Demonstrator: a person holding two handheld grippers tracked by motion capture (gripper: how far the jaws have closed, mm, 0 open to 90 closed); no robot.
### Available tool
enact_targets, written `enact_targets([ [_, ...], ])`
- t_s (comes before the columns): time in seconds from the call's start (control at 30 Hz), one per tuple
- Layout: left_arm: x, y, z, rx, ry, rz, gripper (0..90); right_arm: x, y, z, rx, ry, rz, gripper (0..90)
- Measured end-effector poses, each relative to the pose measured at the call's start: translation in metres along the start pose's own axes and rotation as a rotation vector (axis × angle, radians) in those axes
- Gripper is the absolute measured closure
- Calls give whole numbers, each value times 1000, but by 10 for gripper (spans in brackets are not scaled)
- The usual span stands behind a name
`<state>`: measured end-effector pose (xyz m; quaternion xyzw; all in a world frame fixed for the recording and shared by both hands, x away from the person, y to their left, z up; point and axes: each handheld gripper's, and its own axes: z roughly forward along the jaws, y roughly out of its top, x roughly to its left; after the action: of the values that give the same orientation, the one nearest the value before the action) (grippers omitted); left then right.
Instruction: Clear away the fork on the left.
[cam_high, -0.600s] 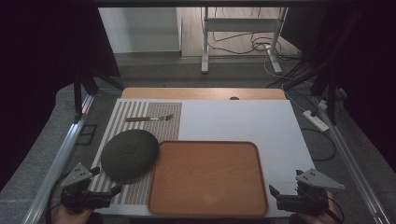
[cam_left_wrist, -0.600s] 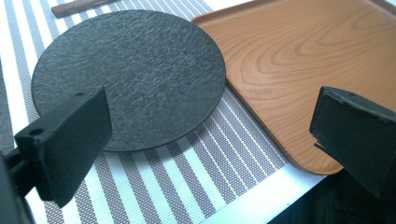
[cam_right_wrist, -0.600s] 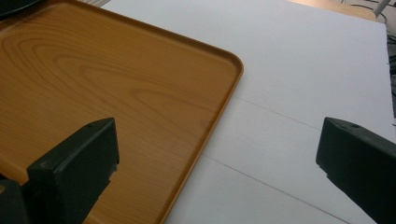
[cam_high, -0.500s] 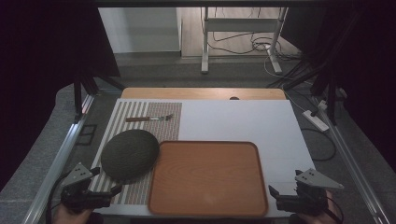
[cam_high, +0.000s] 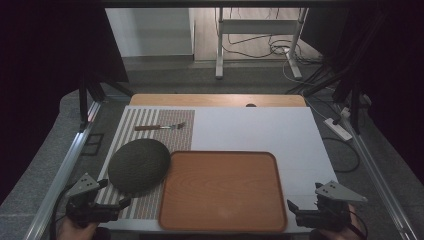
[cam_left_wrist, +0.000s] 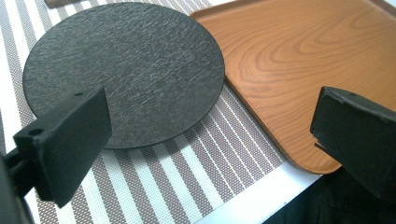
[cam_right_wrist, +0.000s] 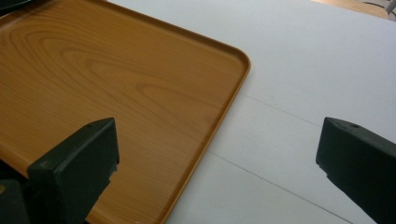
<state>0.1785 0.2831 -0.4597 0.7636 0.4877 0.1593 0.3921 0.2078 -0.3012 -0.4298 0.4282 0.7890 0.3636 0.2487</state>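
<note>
A wooden tray (cam_high: 222, 190) lies at the table's front centre, bare inside; its edge shows as wooden tray (cam_left_wrist: 299, 70) and wooden tray (cam_right_wrist: 116, 88). A round dark plate (cam_high: 139, 164) rests on a striped placemat (cam_high: 170, 127) just left of the tray, seen close as dark plate (cam_left_wrist: 126, 70). A fork (cam_high: 160, 127) lies farther back on the mat. My left gripper (cam_high: 107, 202) hovers open at the front left corner, just short of the plate. My right gripper (cam_high: 300, 211) is open at the front right, beside the tray's corner. Both hold nothing.
A white sheet (cam_high: 260, 130) covers the table's right and back part. Metal frame rails (cam_high: 65, 165) run along both sides. Cables and a power strip (cam_high: 337, 128) lie on the floor to the right, and a stand (cam_high: 260, 30) is beyond the table.
</note>
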Motion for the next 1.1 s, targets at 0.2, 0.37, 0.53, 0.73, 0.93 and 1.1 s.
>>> enact_targets([
  [0.2,0,1,1,13,1,5,0,0,0,0,0,2,-6,0],
  [0.37,-3,2,3,29,16,21,0,1,0,1,7,-1,-10,0],
  [0.53,-7,8,6,26,14,50,0,1,0,1,11,-1,-10,0],
  [0.73,-4,11,10,25,-6,54,0,1,0,1,12,0,-13,0],
  [0.93,3,13,14,31,-3,32,0,1,0,2,13,2,-18,0],
  [1.1,4,16,19,26,-34,50,0,2,0,2,16,1,-20,0],
])
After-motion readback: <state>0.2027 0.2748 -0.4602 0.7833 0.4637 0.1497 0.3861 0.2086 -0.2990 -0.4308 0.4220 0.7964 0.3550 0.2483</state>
